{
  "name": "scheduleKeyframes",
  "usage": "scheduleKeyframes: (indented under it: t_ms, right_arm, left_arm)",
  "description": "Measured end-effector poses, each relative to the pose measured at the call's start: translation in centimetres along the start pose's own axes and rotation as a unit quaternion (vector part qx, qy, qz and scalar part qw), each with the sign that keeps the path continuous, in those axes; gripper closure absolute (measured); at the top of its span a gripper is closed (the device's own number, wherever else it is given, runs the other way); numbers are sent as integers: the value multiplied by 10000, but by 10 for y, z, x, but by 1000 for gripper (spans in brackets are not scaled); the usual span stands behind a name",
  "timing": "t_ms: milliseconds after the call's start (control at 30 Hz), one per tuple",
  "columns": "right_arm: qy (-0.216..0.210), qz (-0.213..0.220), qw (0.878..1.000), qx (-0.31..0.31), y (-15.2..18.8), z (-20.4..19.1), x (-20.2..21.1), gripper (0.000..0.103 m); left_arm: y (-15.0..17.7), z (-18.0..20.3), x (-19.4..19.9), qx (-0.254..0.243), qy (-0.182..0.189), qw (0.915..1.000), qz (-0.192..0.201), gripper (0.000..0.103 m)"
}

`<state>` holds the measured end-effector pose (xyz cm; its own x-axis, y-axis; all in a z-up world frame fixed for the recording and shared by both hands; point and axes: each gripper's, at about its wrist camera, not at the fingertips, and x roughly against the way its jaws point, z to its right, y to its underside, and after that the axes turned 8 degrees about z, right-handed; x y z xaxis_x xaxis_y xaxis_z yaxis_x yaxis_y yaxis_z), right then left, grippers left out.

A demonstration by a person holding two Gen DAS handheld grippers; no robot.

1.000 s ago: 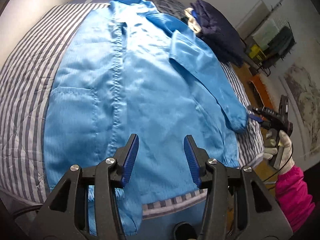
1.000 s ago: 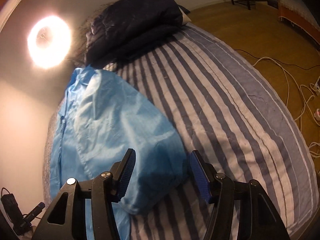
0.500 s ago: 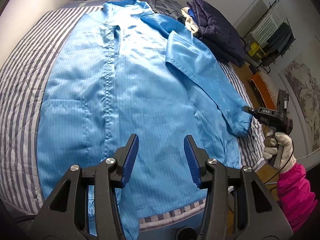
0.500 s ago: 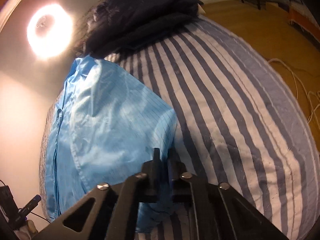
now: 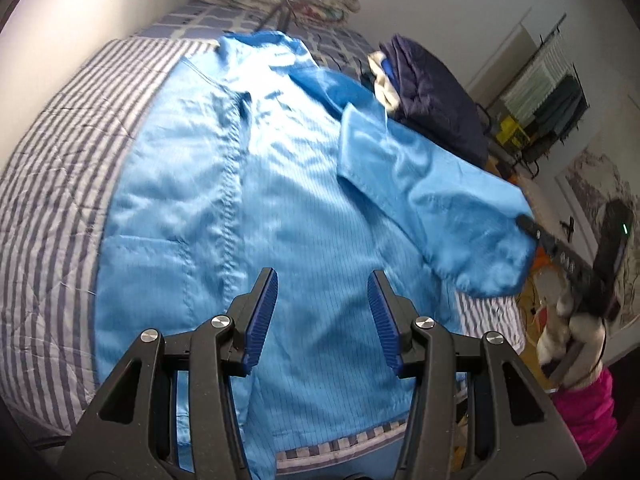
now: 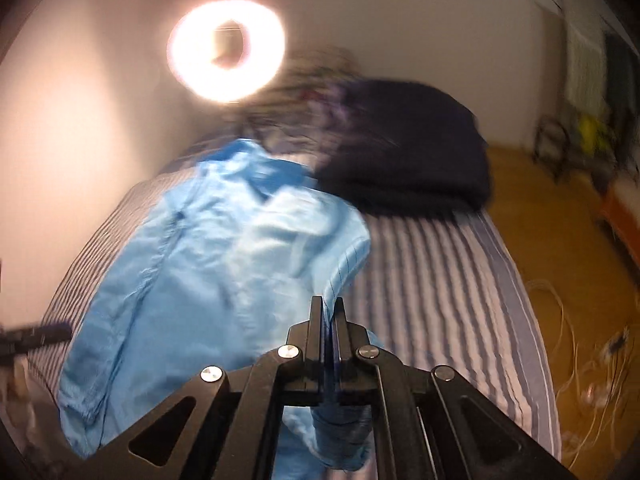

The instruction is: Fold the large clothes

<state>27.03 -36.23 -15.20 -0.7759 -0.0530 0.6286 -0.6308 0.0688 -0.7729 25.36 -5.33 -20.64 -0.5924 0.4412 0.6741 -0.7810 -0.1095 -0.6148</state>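
A large light-blue jacket lies spread front-up on the striped bed. My left gripper is open and empty, hovering above the jacket's lower front near the hem. My right gripper is shut on the jacket's right sleeve near the cuff and holds it lifted off the bed. In the left wrist view the right gripper shows at the sleeve's end. The jacket also shows in the right wrist view, blurred.
A dark navy pile of clothes sits on the bed's far right, also in the right wrist view. A ring light shines at the head of the bed. Cables lie on the wooden floor. A rack stands beyond.
My right gripper closed on the sleeve cuff and lifted it off the bed, drawing the sleeve up. My left gripper stayed open and moved slightly forward over the jacket.
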Motion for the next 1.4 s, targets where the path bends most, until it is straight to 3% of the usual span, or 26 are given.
scheduleKeyframes:
  t_ms: [167, 467, 667, 833, 867, 933, 967, 1167, 1333, 1400]
  right_arm:
    - [-467, 130, 9930, 1078, 4, -82, 5, 103]
    - [-1618, -274, 9499, 2659, 62, -226, -13, 103]
    - [-2111, -770, 9197, 3221, 108, -266, -18, 103]
    - [-2381, -1194, 9021, 3395, 133, -257, -15, 100]
    - [-2446, -1257, 9014, 3343, 134, -252, -14, 96]
    - [-2558, -1287, 9038, 3179, 134, -241, -9, 61]
    - [-2620, -1263, 9066, 3056, 131, -232, -5, 56]
    - [-3098, -1092, 9273, 1796, 89, -167, 7, 54]
    - [-2434, -1050, 9627, 552, 58, -93, -21, 54]
    - [-2265, -1140, 9673, 21, 52, -68, -36, 52]
  left_arm:
    - [-20, -25, 21, 408, -86, 9984, 377, 55]
    - [-34, -83, 47, 1194, -382, 9895, 723, 55]
    - [-18, -99, 35, 1248, -487, 9904, 344, 55]
    - [0, -92, 17, 1048, -470, 9934, -65, 55]
    - [4, -90, 13, 1008, -445, 9938, -153, 55]
    - [10, -84, 10, 941, -385, 9945, -268, 55]
    - [13, -80, 9, 895, -349, 9948, -322, 55]
    - [31, -46, 12, 501, -101, 9974, -516, 55]
    - [57, 4, 3, -257, 170, 9958, -862, 55]
    - [69, 27, -1, -619, 296, 9927, -988, 51]
